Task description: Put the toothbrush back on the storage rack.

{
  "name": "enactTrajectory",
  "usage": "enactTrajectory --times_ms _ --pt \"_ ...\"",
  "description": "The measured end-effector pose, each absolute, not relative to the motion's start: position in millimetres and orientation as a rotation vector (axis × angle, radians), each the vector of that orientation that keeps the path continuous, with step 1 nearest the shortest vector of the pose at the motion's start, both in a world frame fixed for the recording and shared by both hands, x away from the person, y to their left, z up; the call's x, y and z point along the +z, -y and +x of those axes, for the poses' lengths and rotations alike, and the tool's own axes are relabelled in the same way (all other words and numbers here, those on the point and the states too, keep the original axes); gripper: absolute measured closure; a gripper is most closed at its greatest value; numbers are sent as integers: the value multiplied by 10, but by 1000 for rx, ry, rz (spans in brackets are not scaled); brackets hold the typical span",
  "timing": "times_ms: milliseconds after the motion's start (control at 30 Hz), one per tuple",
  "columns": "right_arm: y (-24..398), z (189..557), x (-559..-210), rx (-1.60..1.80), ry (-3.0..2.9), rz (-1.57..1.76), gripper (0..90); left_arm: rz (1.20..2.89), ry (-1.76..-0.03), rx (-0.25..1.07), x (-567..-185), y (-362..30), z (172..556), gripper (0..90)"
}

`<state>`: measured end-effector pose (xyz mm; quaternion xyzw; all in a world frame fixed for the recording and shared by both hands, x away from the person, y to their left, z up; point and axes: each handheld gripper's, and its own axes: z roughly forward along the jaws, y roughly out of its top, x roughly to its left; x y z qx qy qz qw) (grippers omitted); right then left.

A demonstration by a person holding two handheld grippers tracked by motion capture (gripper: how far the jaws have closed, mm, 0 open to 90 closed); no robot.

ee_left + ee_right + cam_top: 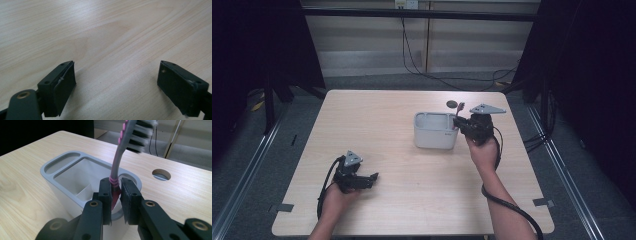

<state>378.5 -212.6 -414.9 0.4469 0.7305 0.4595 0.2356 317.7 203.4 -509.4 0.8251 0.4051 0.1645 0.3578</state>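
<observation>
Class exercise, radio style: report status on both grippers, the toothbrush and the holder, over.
Right gripper shut on toothbrush, bristles up, at the holder's small end slot. Left gripper open, empty, low over bare table. Nothing in the way.

Spread claw (117, 82) over table (105, 32)

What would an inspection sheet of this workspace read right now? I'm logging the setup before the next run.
Surface: light wood table with a round hole near the far edge.
Job's things: white and grey holder with compartments; toothbrush with a pink and grey handle, bristles up, over the holder's end compartment.
Clutter: nothing seen.
Grippers: right gripper shut on the toothbrush handle; left gripper open, low over bare table.
Cables: one trails from each gripper; more cross the floor behind the table.
Surroundings: dark curtains at both sides, pale wall panels behind, grey floor.
</observation>
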Motion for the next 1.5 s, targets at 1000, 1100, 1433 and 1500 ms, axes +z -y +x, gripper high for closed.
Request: enactTrajectory --times_ms 1000,1100,1433,1500 --pt "2139 3790 -4165 1251 -2024 1240 787 2129 -1046 424 -5094 -2034 3177 147" --pt "2137 3785 -4164 1251 -2021 1243 779 2129 -1046 424 -5094 -2034 3177 146" --pt "2158 3766 -4172 1252 -1968 1268 541 2129 -1047 425 -5094 -2033 3176 147" --pt "2166 3758 -4171 1248 -1963 1263 500 2128 -1047 425 -5094 -2033 3176 147"
